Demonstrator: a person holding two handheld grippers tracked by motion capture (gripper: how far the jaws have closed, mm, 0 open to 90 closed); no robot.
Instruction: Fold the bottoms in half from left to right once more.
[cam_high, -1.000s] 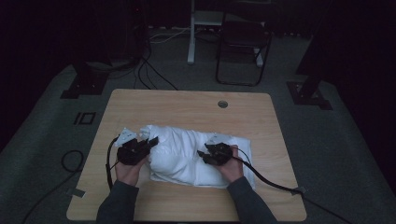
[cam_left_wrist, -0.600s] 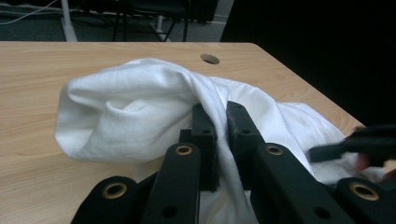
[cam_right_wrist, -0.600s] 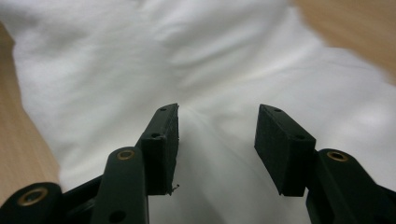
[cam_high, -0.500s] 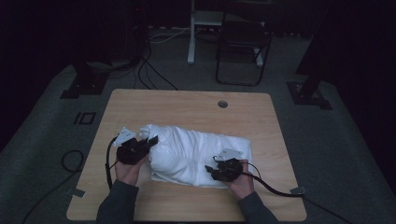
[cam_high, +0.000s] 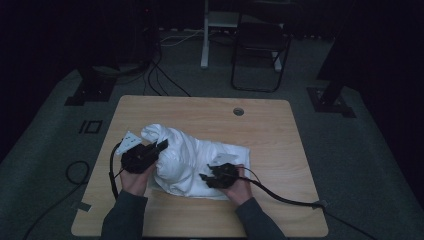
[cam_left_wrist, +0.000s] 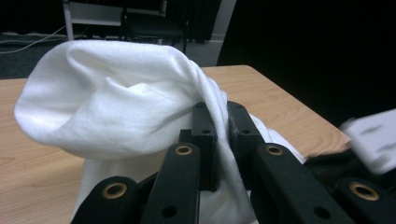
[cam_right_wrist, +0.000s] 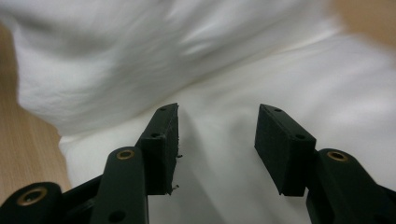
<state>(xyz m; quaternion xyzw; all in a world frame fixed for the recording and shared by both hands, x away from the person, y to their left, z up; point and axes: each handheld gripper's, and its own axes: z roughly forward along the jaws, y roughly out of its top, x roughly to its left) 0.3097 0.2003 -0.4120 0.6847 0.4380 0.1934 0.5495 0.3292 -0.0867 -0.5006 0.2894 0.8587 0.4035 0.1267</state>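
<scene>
— White crumpled cloth (cam_high: 192, 160) lies bunched on the pale wooden table (cam_high: 270, 130), toward the person's side. Who holds it?

— The left gripper (cam_high: 161, 146) has its jaws pinched tight on a fold, now lifted higher than a second ago. The right gripper (cam_high: 204, 177) has slid back toward the near edge; its jaws stand half apart above flat cloth, gripping nothing.
</scene>
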